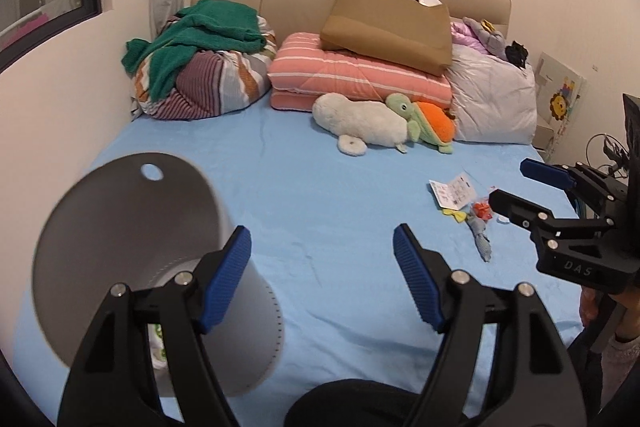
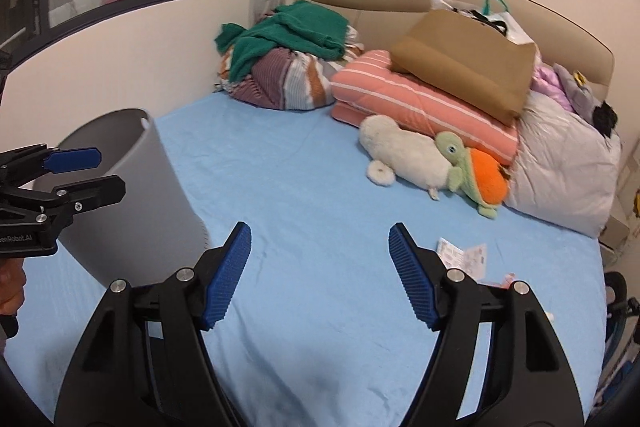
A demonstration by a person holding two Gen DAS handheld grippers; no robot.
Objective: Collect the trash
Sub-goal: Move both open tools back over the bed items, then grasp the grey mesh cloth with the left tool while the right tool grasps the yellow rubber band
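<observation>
A grey trash bin (image 1: 132,239) stands on the blue bed sheet (image 1: 320,195) at the left; it also shows in the right wrist view (image 2: 120,187). Trash lies at the bed's right side: a white printed wrapper (image 1: 454,193), a yellow scrap (image 1: 454,215), a red-and-clear wrapper (image 1: 480,209) and a grey crumpled piece (image 1: 482,239). The white wrapper also shows in the right wrist view (image 2: 464,253). My left gripper (image 1: 322,279) is open and empty, its left finger just in front of the bin. My right gripper (image 2: 320,275) is open and empty; in the left wrist view it (image 1: 516,187) hovers beside the trash.
At the head of the bed lie a green sweater on a striped bundle (image 1: 200,63), a folded pink quilt (image 1: 352,75) with a brown bag (image 1: 388,27) on it, two plush toys (image 1: 384,125) and a white duvet (image 1: 492,95). A wall runs along the bed's left side.
</observation>
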